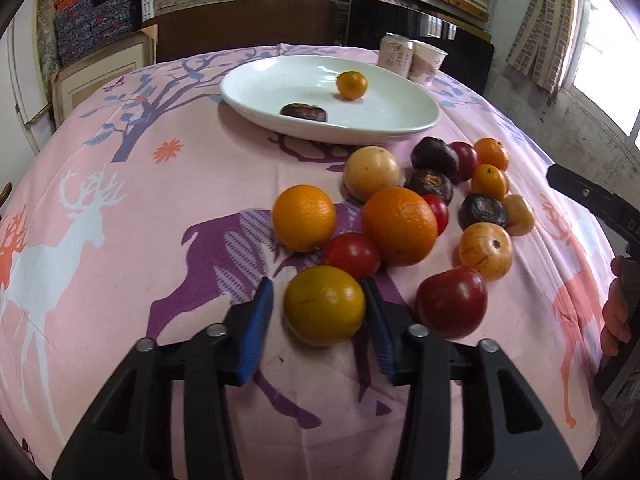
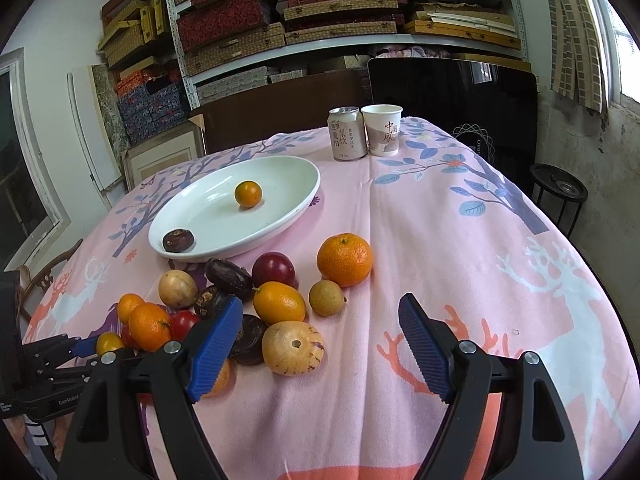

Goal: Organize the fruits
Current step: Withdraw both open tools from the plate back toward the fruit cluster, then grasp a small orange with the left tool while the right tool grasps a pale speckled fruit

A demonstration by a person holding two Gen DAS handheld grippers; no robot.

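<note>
A storeroom with shelves of woven boxes backs a table spread with a pink deer-print cloth (image 1: 120, 280), and most of the fruit lies loose on it.

The left gripper (image 1: 318, 306) straddles a yellow-green citrus (image 1: 325, 305) at the near edge of the pile. Its right pad touches the fruit's flank, while a thin strip of cloth shows between the left pad and the skin, so this is not yet a firm grip. The right gripper (image 2: 322, 340) hangs with its jaws wide apart and nothing between them; its left pad hovers over a dark fruit (image 2: 250, 338) beside a pale speckled fruit (image 2: 293, 347).

To take the citrus well, I would centre it between the pads so both meet the widest part at once, and squeeze only until it stops slipping; a round fruit pinched off-centre is likely to squirt forward. A red tomato (image 1: 351, 255) sits just beyond it, touching or nearly so, and a red plum (image 1: 452, 302) lies near its right. Lifting straight up should keep these from rolling.

The white plate (image 1: 400, 120) stands beyond the pile and already holds a small orange (image 1: 351, 85) and a dark chestnut-like fruit (image 1: 303, 112); the bare middle looks like the safest landing spot.
</note>
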